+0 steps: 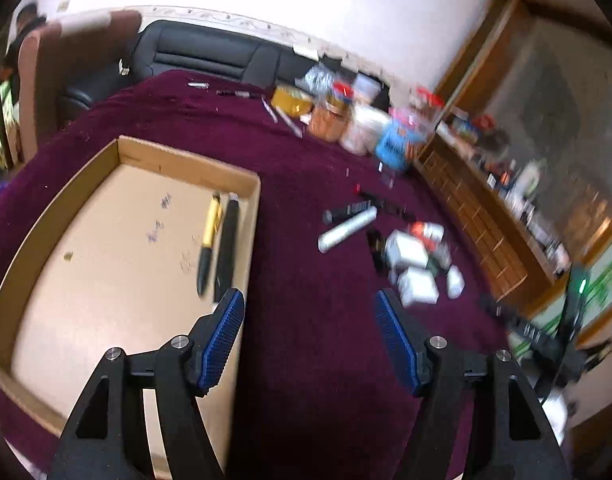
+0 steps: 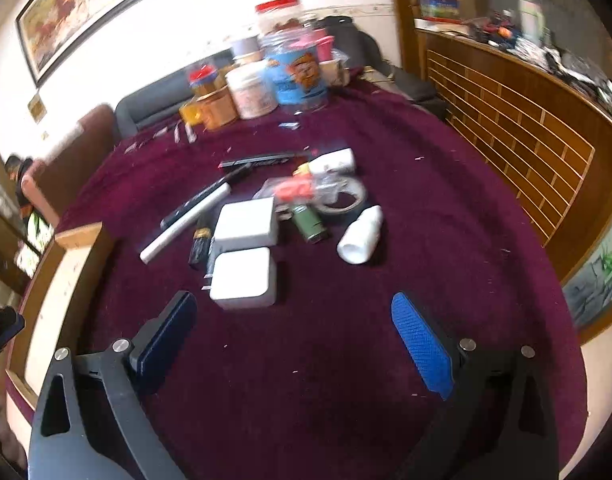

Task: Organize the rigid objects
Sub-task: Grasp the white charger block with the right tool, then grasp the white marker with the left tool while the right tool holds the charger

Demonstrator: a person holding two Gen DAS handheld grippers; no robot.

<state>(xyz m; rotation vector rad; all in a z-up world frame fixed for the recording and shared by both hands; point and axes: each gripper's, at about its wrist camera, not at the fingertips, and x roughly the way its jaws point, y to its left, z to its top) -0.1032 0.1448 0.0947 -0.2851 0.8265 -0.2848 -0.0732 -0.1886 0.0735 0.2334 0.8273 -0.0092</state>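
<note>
The left claw (image 1: 309,300) hangs nearest the lens, its blue pads apart with nothing between them, over the dark red cloth of the desk (image 1: 306,360) just beside the right wall of a shallow cardboard tray (image 1: 250,216). Inside the tray, against that right wall, a yellow-and-black pen (image 1: 209,240) and a black pen (image 1: 228,244) lie side by side. The tray sits toward the desk's left edge.

The right claw (image 2: 294,308) stands wide and empty — its pads frame bare cloth just in front of a white charger block (image 2: 244,278), not touching it. A second white block (image 2: 248,226) lies touching behind the first. Left of them lie a white tube (image 2: 178,228) and a small black battery (image 2: 200,242); to the right, a green cylinder (image 2: 309,224), a roll of clear tape (image 2: 343,200) and a white bottle (image 2: 361,236) on its side. Jars and tubs (image 2: 282,68) crowd the desk's far edge — blurred in both views.
</note>
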